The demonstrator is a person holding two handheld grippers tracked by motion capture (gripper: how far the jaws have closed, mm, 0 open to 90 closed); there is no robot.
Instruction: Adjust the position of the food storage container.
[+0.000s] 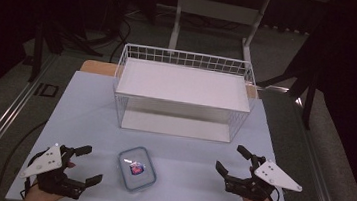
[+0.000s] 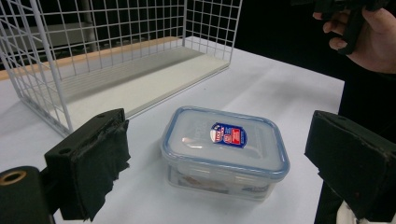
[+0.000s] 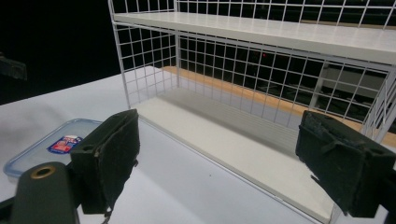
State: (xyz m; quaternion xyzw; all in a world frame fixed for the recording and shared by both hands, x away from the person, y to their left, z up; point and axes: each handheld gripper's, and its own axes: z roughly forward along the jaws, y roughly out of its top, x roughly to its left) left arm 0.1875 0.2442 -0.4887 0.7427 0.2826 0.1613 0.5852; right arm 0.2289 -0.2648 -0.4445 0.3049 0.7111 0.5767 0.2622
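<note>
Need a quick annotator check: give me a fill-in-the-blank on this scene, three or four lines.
1. The box lies on the table between the two ____.
2. Its lid is ____.
3. Behind it stands a white wire ____ with two shelves.
4. Both grippers, left and right, are ____ and hold nothing.

Missing words: grippers; on; rack; open

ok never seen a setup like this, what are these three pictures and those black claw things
A person sits at a pale table holding a two-jaw grasping tool in each hand: the left tool and the right tool. The high view looks down from above. The other two pictures come from cameras riding on each tool, looking out between its black jaws. On the table lie a clear plastic food container with a blue-rimmed lid, between the tools, and beyond it a white wire shelf rack. Both tools stand open and hold nothing.
</note>
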